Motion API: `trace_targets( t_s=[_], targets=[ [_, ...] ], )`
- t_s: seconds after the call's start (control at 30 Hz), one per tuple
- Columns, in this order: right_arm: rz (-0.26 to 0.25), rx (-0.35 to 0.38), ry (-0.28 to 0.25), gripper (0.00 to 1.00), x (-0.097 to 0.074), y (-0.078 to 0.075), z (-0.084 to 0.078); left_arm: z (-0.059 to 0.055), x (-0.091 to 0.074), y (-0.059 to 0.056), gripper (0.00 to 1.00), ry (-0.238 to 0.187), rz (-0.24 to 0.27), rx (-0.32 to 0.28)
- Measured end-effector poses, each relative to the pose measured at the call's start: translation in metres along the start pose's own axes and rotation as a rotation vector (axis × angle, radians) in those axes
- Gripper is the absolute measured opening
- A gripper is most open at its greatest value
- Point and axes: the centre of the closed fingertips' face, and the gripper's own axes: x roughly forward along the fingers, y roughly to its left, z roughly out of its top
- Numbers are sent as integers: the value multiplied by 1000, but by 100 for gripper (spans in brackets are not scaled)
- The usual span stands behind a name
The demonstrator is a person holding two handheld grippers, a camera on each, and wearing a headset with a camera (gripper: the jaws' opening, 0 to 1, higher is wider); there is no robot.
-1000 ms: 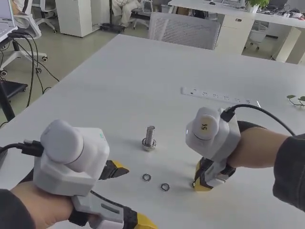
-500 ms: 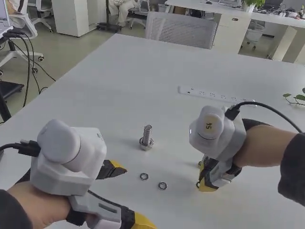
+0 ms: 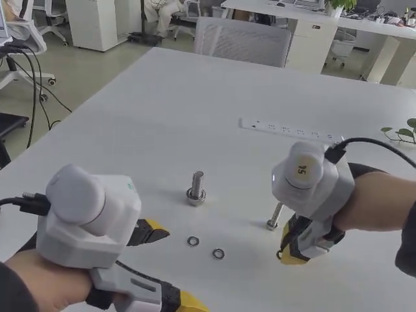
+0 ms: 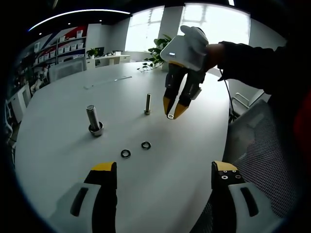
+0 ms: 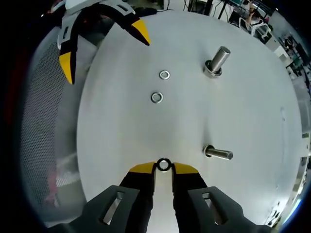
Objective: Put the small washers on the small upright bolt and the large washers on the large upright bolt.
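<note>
**One washer in the jaws, two loose on the table**

Nearest the viewer, the left gripper (image 4: 164, 166) is held low over the white table (image 3: 195, 97). Its yellow-tipped jaws are spread wide with nothing between them.

Just beyond it, two loose washers (image 3: 193, 241) (image 3: 218, 253) lie flat on the table, near each other but not touching. Whether they are the small or the large kind is too fine to tell.

To the right, the right gripper (image 5: 164, 170) points down at the table. Its jaws are nearly pressed together, pinching one small washer (image 4: 170, 116) by the rim at the very tips. The washer hangs clear of the surface, just beside the small bolt (image 3: 275, 216), not yet over its top.

The small bolt stands on its head with a bare shaft. Farther back and to the left, well apart from it, stands the large bolt (image 3: 196, 187). A ring shows at its base, which may be its own head or a washer already seated. The pictures do not settle which.

Behind the bolts a white power strip (image 3: 289, 130) lies on the table, and a mesh chair (image 3: 244, 40) stands at the far edge.

The task looks to be at an early stage. One washer is picked up but not threaded on, and the two loose ones are left to sort.
</note>
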Motion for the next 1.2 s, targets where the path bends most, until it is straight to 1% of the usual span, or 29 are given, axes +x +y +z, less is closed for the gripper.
trace_targets(
  t_s=[0.27,0.7,0.9,1.2],
  targets=[
    [-22,16,-7,14,-16,-5,-6,0,0,-1,79,2,-3,1],
    [-58,18,-10,14,-40,-15,-7,0,0,-3,79,4,-6,2],
    [-73,3,-16,14,-51,-19,-1,0,0,-3,79,3,-7,2],
    [-101,-32,-14,14,-64,-34,12,0,0,-2,79,1,-6,-1]
  ],
)
